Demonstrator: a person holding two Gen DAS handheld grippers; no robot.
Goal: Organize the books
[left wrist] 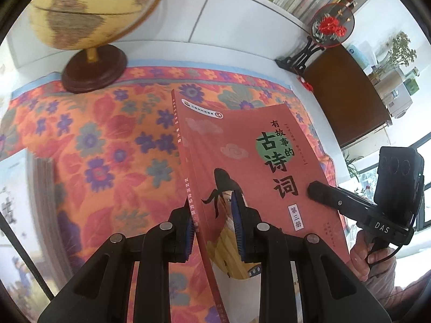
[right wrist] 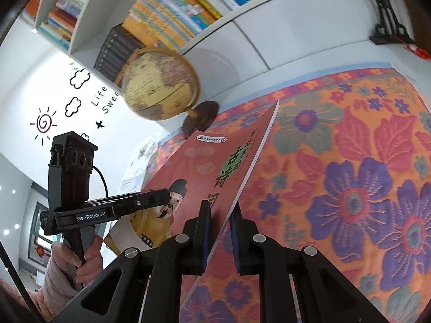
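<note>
1. The room was a study: a counter (left wrist: 113, 140) under an orange floral cloth stood against a white cabinet, with packed bookshelves (right wrist: 172, 18) above it.
2. At the far left of the left wrist view I saw a stack of books (left wrist: 40, 188), blurred, lying on the cloth; behind it stood a yellow globe (left wrist: 89, 8) on a dark round base.
3. The red book (left wrist: 256, 167) was at centre, lifted off the cloth and tilted, spine to the left.
4. My left tongs (left wrist: 212, 228) were narrowed onto its spine edge, one blue pad under the cover and one on the front.
5. My right tongs (right wrist: 221, 234) pinched the open page edge, pads close on either side of it.
6. To the right stood a round embroidered fan (left wrist: 330, 25) on a black stand.
7. Risks, as I judged them: the thin book could sag or bow between two edge grips; uneven pulling might crease the cover or let one pad slip; a wide swing could strike the globe.
8. Legible writing: the cover read "有故事的古诗词" with a tag "第三册"; the right unit bore "DAS", the left "GenRobot.AI"; wall decals showed "Life" and "Swee", cut off.
</note>
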